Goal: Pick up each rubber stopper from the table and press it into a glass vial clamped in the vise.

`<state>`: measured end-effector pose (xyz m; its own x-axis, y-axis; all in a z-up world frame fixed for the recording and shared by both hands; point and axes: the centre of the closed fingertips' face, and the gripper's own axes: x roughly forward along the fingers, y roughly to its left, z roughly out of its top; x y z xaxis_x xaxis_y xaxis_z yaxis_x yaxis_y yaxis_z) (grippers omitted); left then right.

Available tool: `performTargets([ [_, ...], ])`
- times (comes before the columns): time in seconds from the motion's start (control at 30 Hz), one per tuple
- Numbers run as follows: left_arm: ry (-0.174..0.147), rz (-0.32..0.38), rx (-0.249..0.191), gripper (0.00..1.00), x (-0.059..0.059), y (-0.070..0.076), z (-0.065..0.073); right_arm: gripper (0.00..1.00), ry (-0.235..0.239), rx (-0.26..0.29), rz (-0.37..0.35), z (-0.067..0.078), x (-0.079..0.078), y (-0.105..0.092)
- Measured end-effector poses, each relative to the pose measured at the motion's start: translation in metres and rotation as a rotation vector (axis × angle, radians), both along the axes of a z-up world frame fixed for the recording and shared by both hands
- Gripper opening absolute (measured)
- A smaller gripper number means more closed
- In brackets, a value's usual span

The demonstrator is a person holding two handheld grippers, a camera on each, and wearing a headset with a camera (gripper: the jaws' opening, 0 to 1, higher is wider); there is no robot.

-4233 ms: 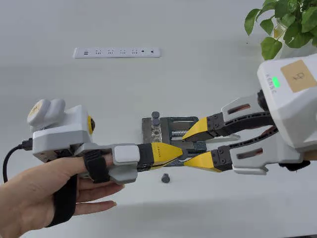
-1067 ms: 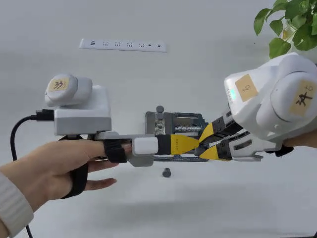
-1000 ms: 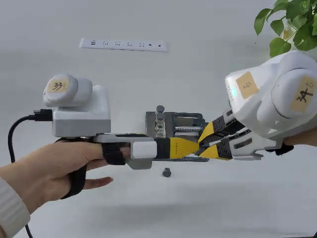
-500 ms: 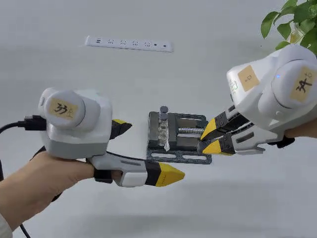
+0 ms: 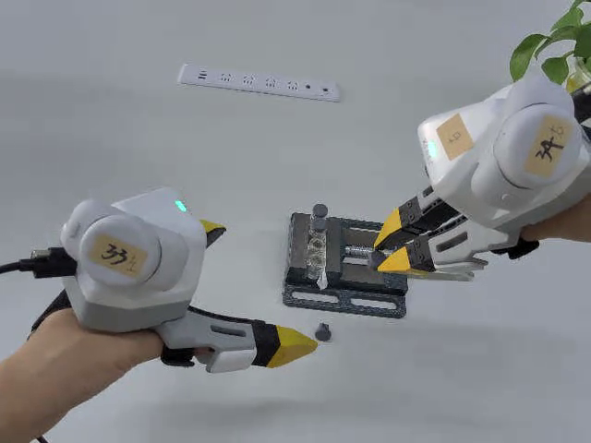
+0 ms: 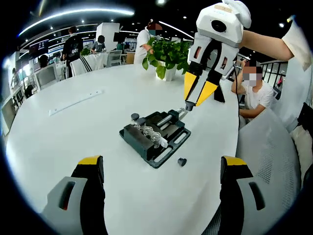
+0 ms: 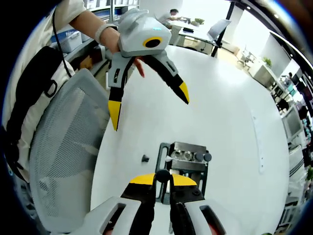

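Right tongs (image 5: 380, 257) pinching a stopper (image 7: 163, 175) over the vise (image 5: 343, 277), left tongs (image 5: 261, 284) spread wide — loose stopper (image 5: 323, 331) nearby

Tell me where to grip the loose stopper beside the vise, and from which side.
Best pinch the loose stopper across its round sides, straight down from above with the open left gripper: it sits alone on the table, apart from the vise.

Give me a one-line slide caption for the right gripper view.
Right gripper shut on a rubber stopper, facing the vise; left gripper open beyond it.
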<state>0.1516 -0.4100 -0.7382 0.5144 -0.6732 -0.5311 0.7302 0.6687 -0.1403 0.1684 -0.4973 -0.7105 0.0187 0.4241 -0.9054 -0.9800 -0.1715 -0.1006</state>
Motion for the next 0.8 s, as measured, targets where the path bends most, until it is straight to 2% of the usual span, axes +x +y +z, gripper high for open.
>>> performTargets([
  [0.1, -0.001, 0.014, 0.006, 0.99, -0.002, 0.003, -0.004, 0.06, 0.000, -0.007, 0.021, -0.002, 0.006, 0.005],
  [0.17, -0.006, 0.027, -0.010, 0.99, -0.002, 0.003, -0.004, 0.06, -0.005, -0.014, 0.036, -0.005, 0.011, 0.008],
  [0.3, -0.030, 0.031, 0.017, 0.99, -0.003, 0.006, -0.006, 0.06, -0.008, -0.025, 0.063, -0.010, 0.020, 0.015],
  [0.4, -0.035, 0.036, 0.016, 0.99, -0.003, 0.008, -0.007, 0.06, -0.012, -0.035, 0.086, -0.013, 0.023, 0.018],
  [0.63, -0.062, 0.029, 0.062, 0.99, -0.003, 0.011, -0.011, 0.06, -0.021, -0.056, 0.143, -0.020, 0.033, 0.027],
  [0.8, -0.058, 0.053, 0.054, 0.99, -0.003, 0.014, -0.014, 0.06, -0.036, -0.065, 0.197, -0.026, 0.040, 0.032],
])
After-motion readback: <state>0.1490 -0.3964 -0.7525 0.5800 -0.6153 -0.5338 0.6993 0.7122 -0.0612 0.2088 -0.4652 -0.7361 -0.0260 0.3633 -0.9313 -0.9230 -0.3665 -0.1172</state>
